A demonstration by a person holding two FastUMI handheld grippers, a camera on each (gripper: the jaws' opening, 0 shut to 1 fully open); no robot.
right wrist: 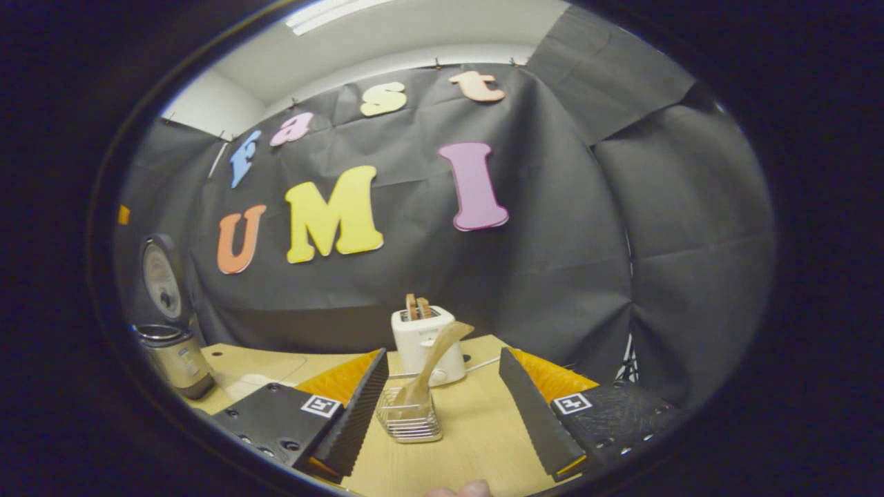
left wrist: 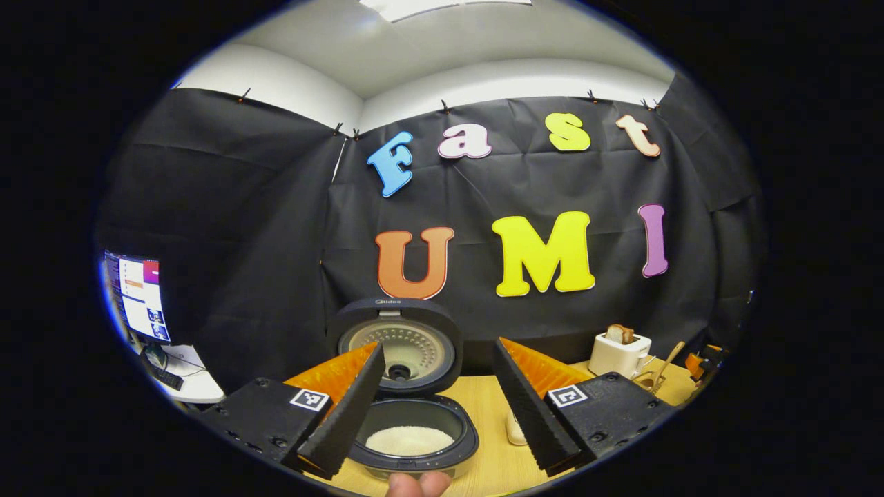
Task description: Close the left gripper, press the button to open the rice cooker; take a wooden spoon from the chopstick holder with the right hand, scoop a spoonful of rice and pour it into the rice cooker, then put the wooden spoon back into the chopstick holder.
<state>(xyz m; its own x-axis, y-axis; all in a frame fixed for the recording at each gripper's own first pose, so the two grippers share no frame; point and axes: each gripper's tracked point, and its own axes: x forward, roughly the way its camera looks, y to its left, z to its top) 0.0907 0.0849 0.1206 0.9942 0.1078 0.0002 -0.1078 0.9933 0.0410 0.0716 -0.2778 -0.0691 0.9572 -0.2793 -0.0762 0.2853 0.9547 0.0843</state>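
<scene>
Both grippers, left gripper (left wrist: pixel 442 414) and right gripper (right wrist: pixel 442 417), are spread wide, gripping nothing. The rice cooker (left wrist: pixel 407 386) stands lid-up near the left one. The wooden spoon (right wrist: pixel 428 369) leans in the chopstick holder (right wrist: pixel 409 414), near the toaster (right wrist: pixel 425 342).

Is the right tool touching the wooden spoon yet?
Apart. In the right gripper view the right tool is open, and the wooden spoon leans in the chopstick holder ahead, with bare table between it and both fingers.
</scene>
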